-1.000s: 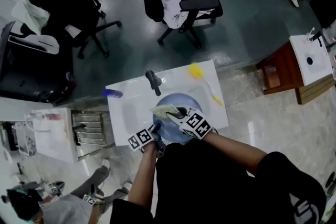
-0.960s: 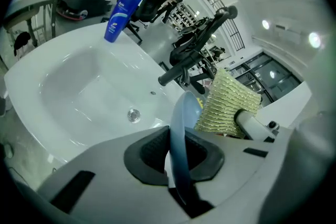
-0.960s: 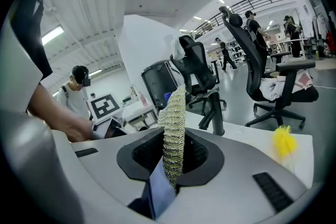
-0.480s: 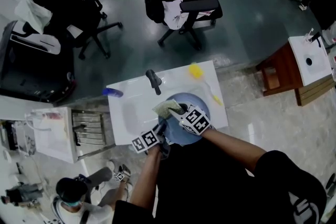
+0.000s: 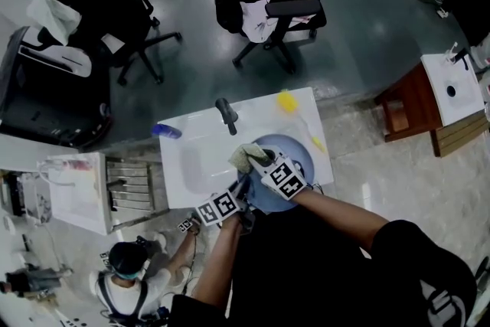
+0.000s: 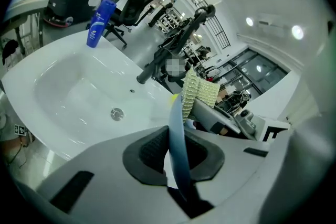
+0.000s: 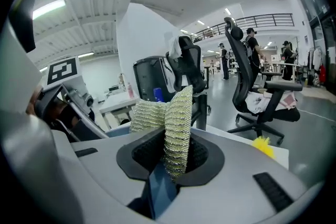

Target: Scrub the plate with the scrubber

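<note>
Gleaming pale blue, the thin plate (image 6: 176,131) is pinched edge-on by the left gripper (image 6: 177,162); the folded yellow-green mesh scrubber (image 7: 176,126) is clamped by the right gripper (image 7: 172,160).

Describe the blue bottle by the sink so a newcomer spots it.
Find the white sink at the head view's centre. On its far rim, left of the black faucet, stands the blue bottle. It's deep blue with a white label; the yellow brush lies right of the faucet.

No writing can be read. The blue bottle (image 6: 100,21) bears a white label, its print too small to make out. The square markers (image 5: 285,180) show only black-and-white patterns.
</note>
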Demonstrator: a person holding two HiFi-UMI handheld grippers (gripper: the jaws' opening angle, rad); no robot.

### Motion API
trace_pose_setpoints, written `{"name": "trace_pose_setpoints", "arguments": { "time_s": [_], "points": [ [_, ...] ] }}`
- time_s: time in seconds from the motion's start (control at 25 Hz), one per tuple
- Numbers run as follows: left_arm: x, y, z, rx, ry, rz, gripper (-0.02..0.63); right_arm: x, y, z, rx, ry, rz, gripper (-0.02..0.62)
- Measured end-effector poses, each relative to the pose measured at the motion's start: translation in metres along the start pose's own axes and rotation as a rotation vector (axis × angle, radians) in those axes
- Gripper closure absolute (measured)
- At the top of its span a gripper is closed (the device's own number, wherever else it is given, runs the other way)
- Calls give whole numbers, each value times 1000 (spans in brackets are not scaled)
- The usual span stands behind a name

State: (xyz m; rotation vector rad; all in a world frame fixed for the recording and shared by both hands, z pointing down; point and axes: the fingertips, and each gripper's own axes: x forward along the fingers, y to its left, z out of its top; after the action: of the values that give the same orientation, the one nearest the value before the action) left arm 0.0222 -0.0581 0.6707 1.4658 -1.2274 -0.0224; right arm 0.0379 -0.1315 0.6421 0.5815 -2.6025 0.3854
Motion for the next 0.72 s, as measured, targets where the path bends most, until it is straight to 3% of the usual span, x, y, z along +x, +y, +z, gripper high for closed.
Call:
{"name": "trace_pose_setpoints", "arguments": {
  "time_s": [0.72],
  "points": [
    [-15,24,-8,-86,-13,-3,577,17,-1,-6,-151,85,-129,528]
  ]
}}
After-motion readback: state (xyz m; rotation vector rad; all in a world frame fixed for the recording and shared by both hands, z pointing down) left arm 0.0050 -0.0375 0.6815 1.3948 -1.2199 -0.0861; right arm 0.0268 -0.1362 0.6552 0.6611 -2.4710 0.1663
